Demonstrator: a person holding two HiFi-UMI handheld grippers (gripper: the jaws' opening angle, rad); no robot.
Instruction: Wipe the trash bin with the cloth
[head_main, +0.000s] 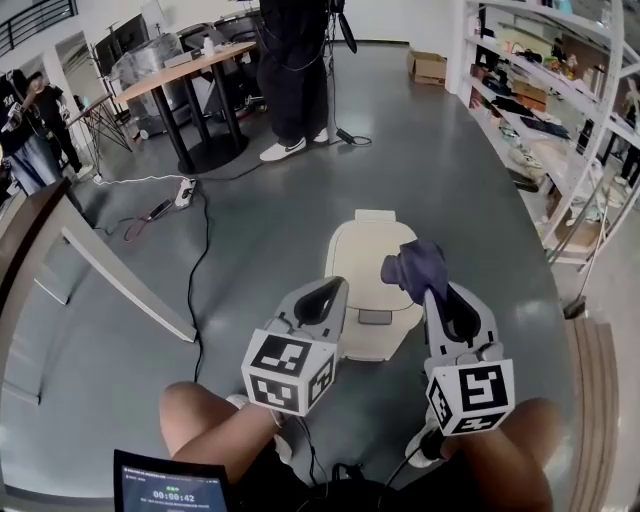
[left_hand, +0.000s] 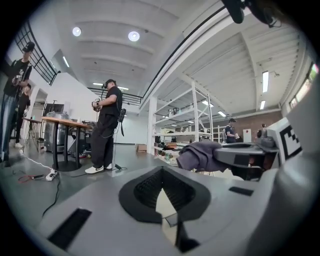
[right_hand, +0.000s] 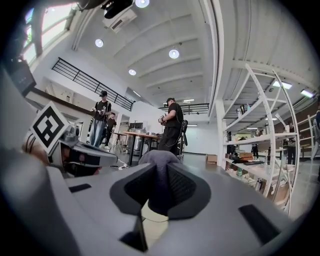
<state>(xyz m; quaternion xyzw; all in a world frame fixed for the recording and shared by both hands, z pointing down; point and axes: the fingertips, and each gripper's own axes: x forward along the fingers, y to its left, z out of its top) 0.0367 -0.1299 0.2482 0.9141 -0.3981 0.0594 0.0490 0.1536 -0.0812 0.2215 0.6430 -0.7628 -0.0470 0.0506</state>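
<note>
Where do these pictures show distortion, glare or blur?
Head view: even light, shelves bend near the edge. Left gripper view: strong fisheye, black corners, ceiling lamps blown out. Right gripper view: same fisheye; the cloth in the jaws looks soft, close to the lens.

A grey polished floor (head_main: 430, 170) carries a workshop's clutter: a cream trash bin (head_main: 355, 262) stands at centre, a power strip (head_main: 184, 191) with its white cable lies at 10 o'clock, a cardboard box (head_main: 429, 67) sits at 1 o'clock (close to the shelving's far end), 1 round table (head_main: 195, 68) stands on a dark base at 11 o'clock, and white shelving (head_main: 592, 150) lines 3 o'clock.
</note>
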